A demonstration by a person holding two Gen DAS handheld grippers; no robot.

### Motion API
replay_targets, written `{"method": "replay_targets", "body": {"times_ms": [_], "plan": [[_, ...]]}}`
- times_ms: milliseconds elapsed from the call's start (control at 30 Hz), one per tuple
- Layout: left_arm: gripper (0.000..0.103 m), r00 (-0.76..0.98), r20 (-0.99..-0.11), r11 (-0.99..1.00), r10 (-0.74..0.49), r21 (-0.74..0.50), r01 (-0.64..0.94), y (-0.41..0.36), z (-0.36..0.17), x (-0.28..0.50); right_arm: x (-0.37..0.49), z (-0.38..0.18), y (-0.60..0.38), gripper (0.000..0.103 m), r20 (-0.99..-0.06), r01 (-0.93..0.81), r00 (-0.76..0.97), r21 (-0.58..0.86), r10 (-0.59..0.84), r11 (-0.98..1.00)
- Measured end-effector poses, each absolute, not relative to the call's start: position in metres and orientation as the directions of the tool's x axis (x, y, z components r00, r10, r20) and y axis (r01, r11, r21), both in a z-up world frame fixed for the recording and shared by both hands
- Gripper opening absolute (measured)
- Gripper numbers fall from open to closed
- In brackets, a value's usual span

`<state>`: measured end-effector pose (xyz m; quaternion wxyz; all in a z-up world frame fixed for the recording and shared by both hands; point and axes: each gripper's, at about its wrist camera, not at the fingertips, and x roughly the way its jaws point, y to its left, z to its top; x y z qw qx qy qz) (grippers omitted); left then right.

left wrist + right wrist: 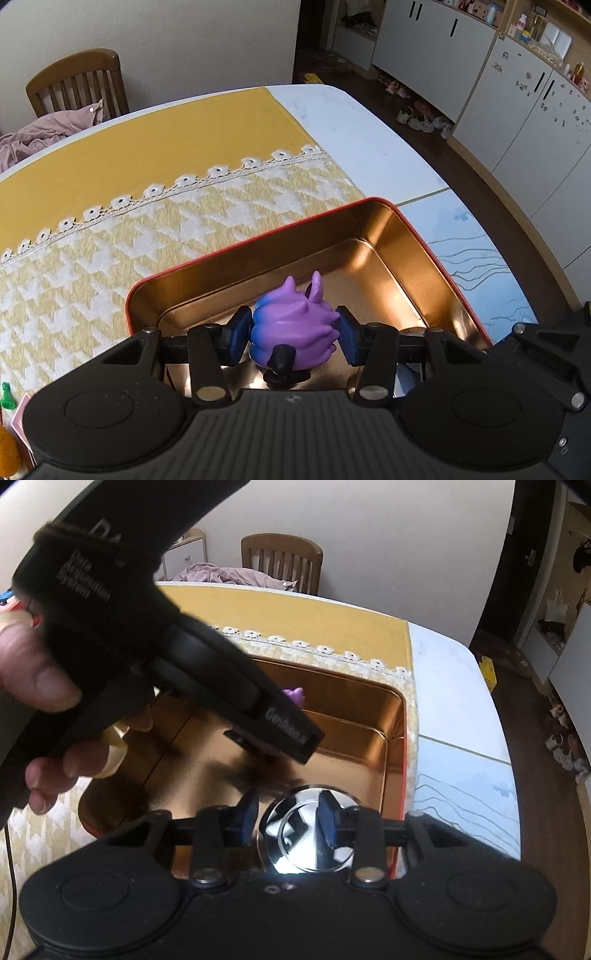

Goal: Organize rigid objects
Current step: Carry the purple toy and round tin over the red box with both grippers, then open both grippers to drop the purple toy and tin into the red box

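A red-rimmed tin (388, 210) with a gold inside lies on the table. My left gripper (291, 332) is shut on a purple and blue spiky toy figure (295, 325) and holds it inside the tin. In the right wrist view the left gripper's body (184, 664) crosses over the tin (397, 738), and the purple toy (295, 695) peeks out behind it. My right gripper (288, 818) stands over the near part of the tin with a shiny chrome round object (308, 830) between its blue pads; whether they press it is unclear.
A yellow and white houndstooth cloth (110, 266) with a lace edge covers the table. A wooden chair (79, 83) with pink fabric stands behind. A green piece (7, 397) lies at the left. White cabinets (517, 110) line the right wall.
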<state>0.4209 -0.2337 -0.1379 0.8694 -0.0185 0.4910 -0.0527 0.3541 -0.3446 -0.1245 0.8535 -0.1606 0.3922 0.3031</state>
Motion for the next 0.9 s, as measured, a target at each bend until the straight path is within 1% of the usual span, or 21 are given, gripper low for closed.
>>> {"method": "replay_targets", "body": {"times_ms": [200, 267, 300, 333, 400, 467, 500, 533, 633, 767, 833, 900], "plan": [[0.049, 0.518, -0.848, 0.994, -0.110, -0.092, 0.061, -0.232, -0.138, 0.424, 0.354, -0.125, -0.350, 0.043, -0.762, -0.638, 0.499, -0.001, 0.413, 0.770], [0.049, 0.523, -0.846, 0.994, -0.105, -0.086, 0.060, -0.232, -0.136, 0.423, 0.355, -0.125, -0.354, 0.052, -0.764, -0.633, 0.491, 0.018, 0.419, 0.774], [0.049, 0.528, -0.843, 0.995, -0.103, -0.082, 0.063, -0.232, -0.135, 0.422, 0.355, -0.125, -0.356, 0.054, -0.763, -0.630, 0.490, 0.024, 0.421, 0.776], [0.051, 0.534, -0.840, 0.995, -0.097, -0.074, 0.064, -0.233, -0.134, 0.422, 0.352, -0.125, -0.357, 0.058, -0.762, -0.628, 0.490, 0.028, 0.423, 0.778], [0.056, 0.541, -0.836, 0.996, -0.090, -0.068, 0.061, -0.233, -0.132, 0.421, 0.351, -0.125, -0.358, 0.059, -0.760, -0.625, 0.488, 0.038, 0.429, 0.779], [0.059, 0.551, -0.829, 0.995, -0.096, -0.076, 0.059, -0.232, -0.127, 0.418, 0.351, -0.123, -0.359, 0.064, -0.758, -0.621, 0.488, 0.049, 0.434, 0.783], [0.063, 0.556, -0.825, 0.995, -0.098, -0.079, 0.059, -0.232, -0.125, 0.417, 0.350, -0.121, -0.360, 0.064, -0.753, -0.619, 0.489, 0.055, 0.440, 0.783], [0.063, 0.561, -0.822, 0.995, -0.101, -0.081, 0.060, -0.232, -0.122, 0.415, 0.350, -0.120, -0.361, 0.064, -0.751, -0.618, 0.490, 0.059, 0.443, 0.784], [0.064, 0.575, -0.812, 0.995, -0.098, -0.074, 0.065, -0.235, -0.115, 0.408, 0.347, -0.116, -0.362, 0.065, -0.745, -0.616, 0.495, 0.062, 0.447, 0.785], [0.064, 0.603, -0.792, 0.995, -0.094, -0.060, 0.077, -0.236, -0.103, 0.395, 0.344, -0.112, -0.366, 0.069, -0.736, -0.612, 0.503, 0.066, 0.452, 0.788], [0.067, 0.618, -0.781, 0.995, -0.093, -0.054, 0.080, -0.236, -0.097, 0.388, 0.342, -0.110, -0.368, 0.070, -0.730, -0.611, 0.506, 0.072, 0.459, 0.788], [0.071, 0.636, -0.767, 0.996, -0.086, -0.049, 0.075, -0.235, -0.090, 0.379, 0.339, -0.107, -0.369, 0.074, -0.724, -0.609, 0.509, 0.078, 0.465, 0.789]]}}
